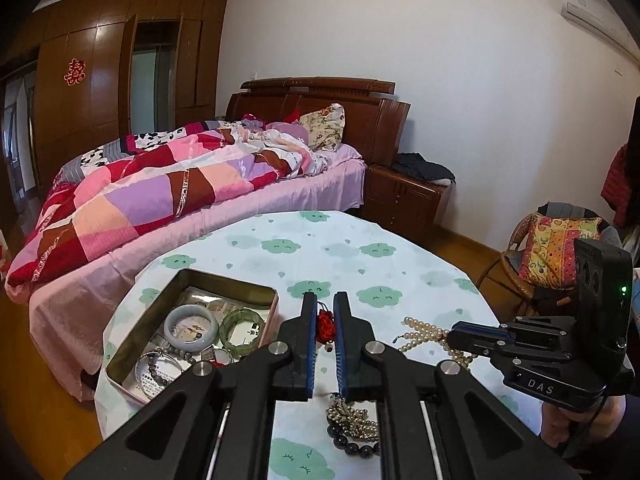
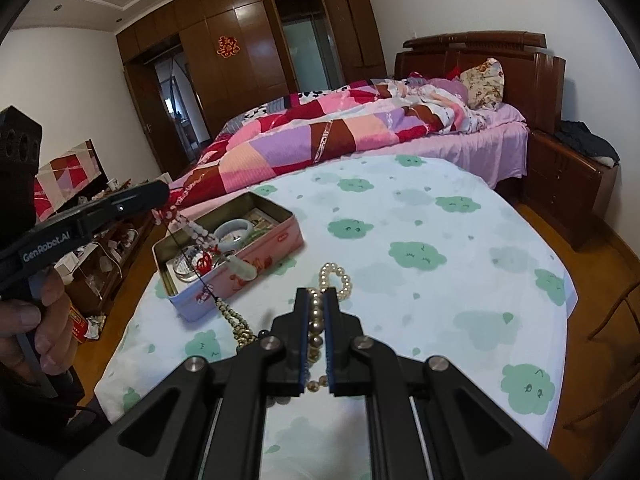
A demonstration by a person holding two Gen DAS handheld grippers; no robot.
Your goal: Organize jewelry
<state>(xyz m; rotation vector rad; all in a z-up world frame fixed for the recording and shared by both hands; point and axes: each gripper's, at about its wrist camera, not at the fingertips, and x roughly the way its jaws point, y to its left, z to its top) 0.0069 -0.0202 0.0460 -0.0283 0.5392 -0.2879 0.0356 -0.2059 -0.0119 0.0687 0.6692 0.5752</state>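
My left gripper [image 1: 325,300] is shut on a red-knot pendant necklace [image 1: 325,325] and holds it above the table; in the right wrist view the left gripper [image 2: 158,196] carries the hanging cord with red knot [image 2: 204,261] and jade pendant [image 2: 244,269] beside the tin. My right gripper [image 2: 316,294] is shut on a pearl necklace [image 2: 334,278] lying on the tablecloth; it also shows in the left wrist view [image 1: 422,334]. An open pink tin [image 1: 192,332] holds a pale jade bangle [image 1: 191,327], a green bangle [image 1: 242,330] and bead bracelets.
A round table with a white cloud-print cloth [image 2: 440,240] holds everything. Dark and gold beads [image 1: 354,428] lie under my left gripper. A bed [image 1: 168,184] stands behind the table, a nightstand [image 1: 404,200] to its right, a wicker chair [image 1: 552,256] far right.
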